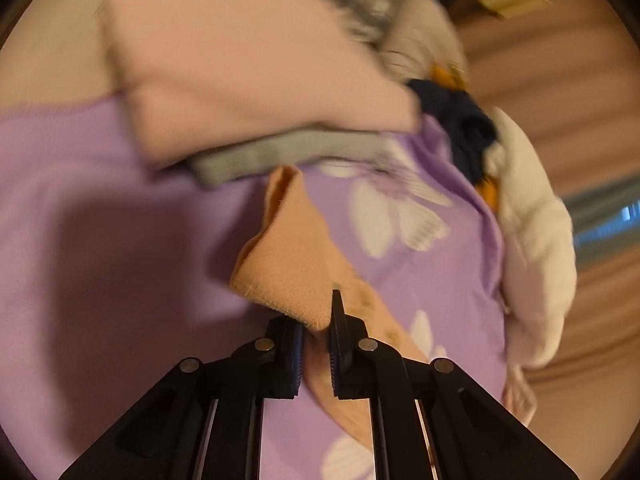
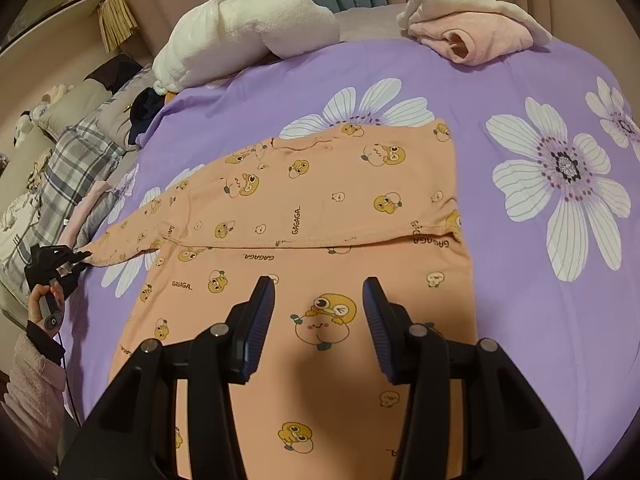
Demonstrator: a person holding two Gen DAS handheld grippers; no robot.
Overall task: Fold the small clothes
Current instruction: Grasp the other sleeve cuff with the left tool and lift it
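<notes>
A: Nearest the lens, the left gripper [image 1: 317, 340] has its black jaws pinched on the cuff [image 1: 292, 276] of the peach top [image 2: 320, 216]. From the right wrist view, that same gripper sits far out at the sleeve's tip, at the bed's left edge.

B: And the right gripper [image 2: 318, 320]?

A: Its jaws stand apart over the lower body of the top, holding nothing. Whether the pads touch the cloth, the pictures don't settle.

B: Where does the garment lie?

A: Flat on the purple bedcover [image 2: 520, 80], one side already folded over the body, the left sleeve stretched out sideways.

B: What could spoil it?

A: The bite looks shallow, on the cuff's edge only. The knit is soft and stretchy, so a quick pull may slip it free, or drag the whole top and skew the fold already laid. With nothing pinning the body, that seems likely.

B: Anything else close by?

A: A folded pink piece [image 1: 248, 72] on a grey one [image 1: 288, 156] lies just beyond the cuff; a swing of the sleeve could catch them.

B: Textures?

A: Ribbed cuff hem, thin printed jersey with cartoon ducks, a smooth cover with white flowers, and a fluffy white bundle [image 2: 240, 36] at the far edge.
</notes>
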